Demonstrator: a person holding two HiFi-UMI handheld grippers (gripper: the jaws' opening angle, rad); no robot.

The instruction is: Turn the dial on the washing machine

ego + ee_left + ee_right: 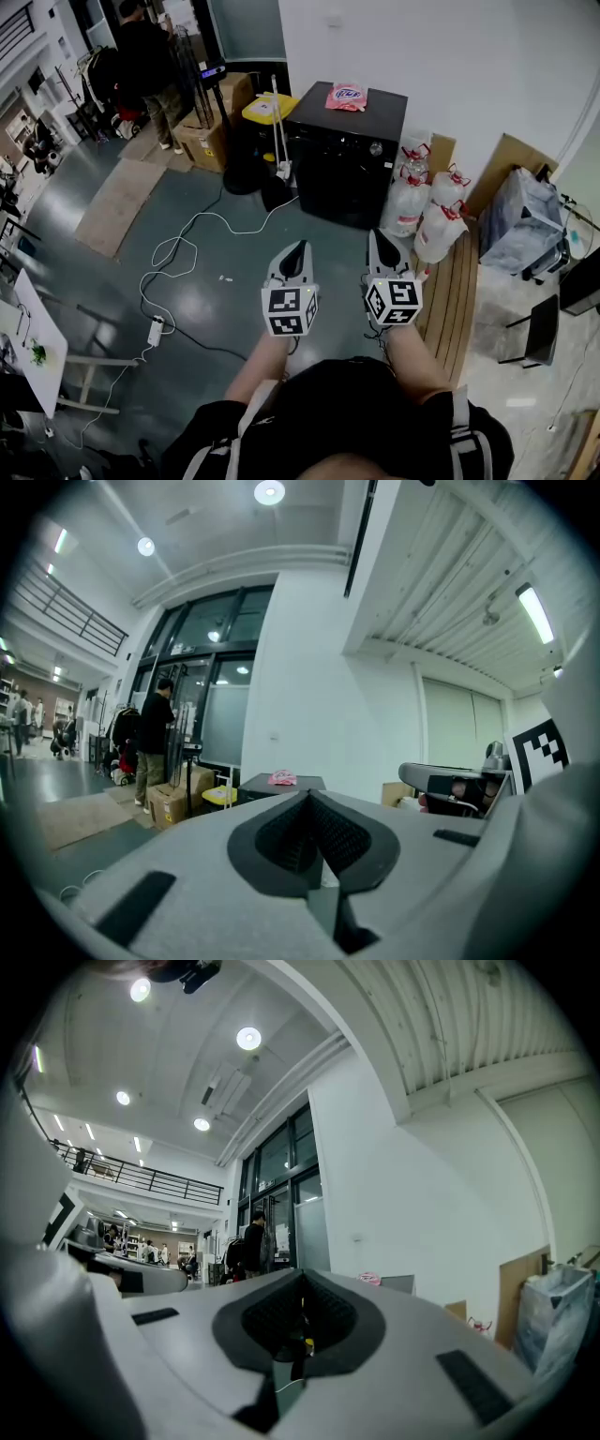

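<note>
**Well short of the dial, both claws pinched shut**

We stand well apart from the black washing machine (337, 173), which sits against the white wall. Its dial (376, 148) shows as a small pale round near the upper right of the front. Our left gripper (299, 247) and right gripper (376, 236) are both closed tight on nothing. If we arrive like this, the closed jaws would only knock the dial, not span it. The white cable (183, 246) looped on the floor could catch our feet, and the water jugs (419, 204) crowd the machine's right side, near the dial.
</note>
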